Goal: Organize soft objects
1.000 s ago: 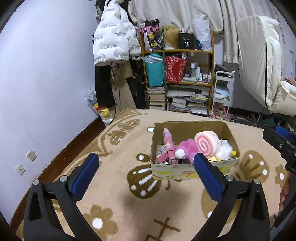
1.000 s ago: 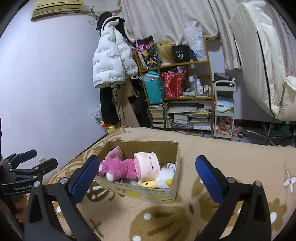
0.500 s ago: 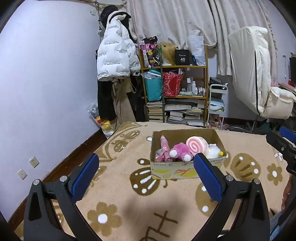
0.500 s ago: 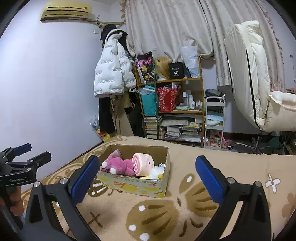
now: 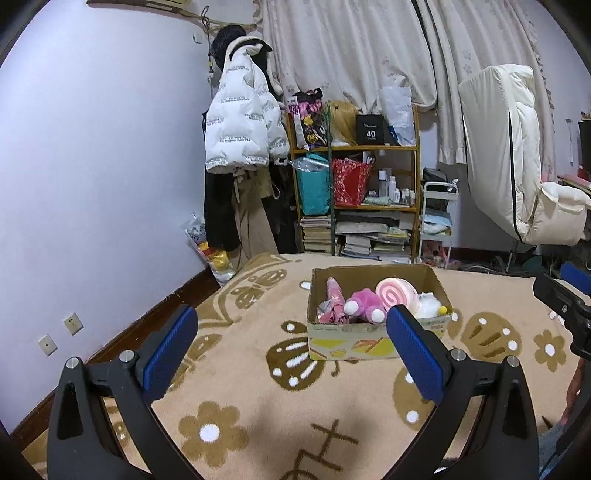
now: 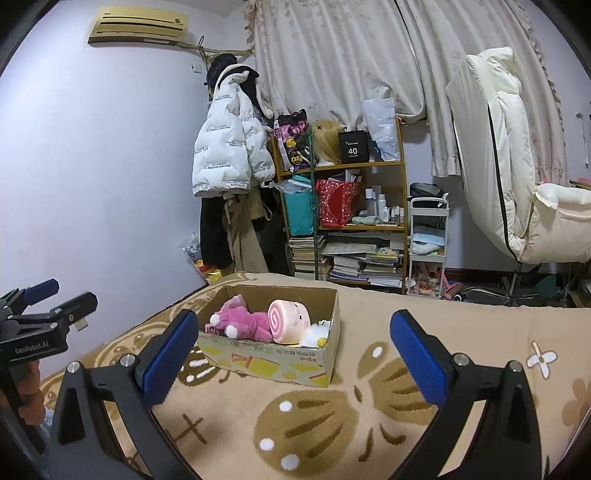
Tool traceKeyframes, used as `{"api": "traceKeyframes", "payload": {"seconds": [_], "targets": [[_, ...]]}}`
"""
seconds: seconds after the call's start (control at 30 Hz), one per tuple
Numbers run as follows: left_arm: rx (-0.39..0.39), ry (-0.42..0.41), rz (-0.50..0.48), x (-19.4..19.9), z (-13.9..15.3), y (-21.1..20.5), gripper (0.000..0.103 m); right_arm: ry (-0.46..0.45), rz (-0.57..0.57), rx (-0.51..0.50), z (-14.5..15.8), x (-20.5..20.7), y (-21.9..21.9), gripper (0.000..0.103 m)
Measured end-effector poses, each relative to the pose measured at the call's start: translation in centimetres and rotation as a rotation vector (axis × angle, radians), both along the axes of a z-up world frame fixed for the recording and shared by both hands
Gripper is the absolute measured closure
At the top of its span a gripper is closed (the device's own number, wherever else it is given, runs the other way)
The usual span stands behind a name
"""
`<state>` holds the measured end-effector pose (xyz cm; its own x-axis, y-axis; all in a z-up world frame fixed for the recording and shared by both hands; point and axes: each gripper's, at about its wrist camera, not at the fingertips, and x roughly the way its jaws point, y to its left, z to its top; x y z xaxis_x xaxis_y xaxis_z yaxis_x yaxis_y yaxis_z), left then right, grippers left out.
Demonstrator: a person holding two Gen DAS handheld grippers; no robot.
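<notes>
The left gripper (image 5: 291, 347) and right gripper (image 6: 291, 350) hold their fingers wide, empty, above the patterned rug (image 5: 258, 398). Ahead on the rug sits one cardboard box (image 5: 354, 347) holding a pink plush (image 6: 243, 323), a swirl-roll cushion (image 6: 290, 320) and a white duck (image 5: 430, 305). Only the left view shows the folded pink umbrella (image 5: 332, 299); the right view alone shows the air conditioner (image 6: 138, 26). The duck is half hidden.

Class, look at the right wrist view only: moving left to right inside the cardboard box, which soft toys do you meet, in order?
Inside the cardboard box: magenta plush animal → pink swirl-roll plush → white fluffy toy with yellow bits.
</notes>
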<state>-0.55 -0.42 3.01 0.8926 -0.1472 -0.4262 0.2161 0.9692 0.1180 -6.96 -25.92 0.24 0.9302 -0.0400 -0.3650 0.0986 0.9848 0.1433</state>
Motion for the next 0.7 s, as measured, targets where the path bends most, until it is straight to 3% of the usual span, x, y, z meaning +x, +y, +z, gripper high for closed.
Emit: {"api": "traceKeyframes", "payload": {"seconds": [0.7], "targets": [[0.052, 0.053, -0.017, 2.3, -2.8, -1.3, 0.002, 0.081, -0.009, 0.016, -3.0, 2.6, -1.7, 0.000]]}}
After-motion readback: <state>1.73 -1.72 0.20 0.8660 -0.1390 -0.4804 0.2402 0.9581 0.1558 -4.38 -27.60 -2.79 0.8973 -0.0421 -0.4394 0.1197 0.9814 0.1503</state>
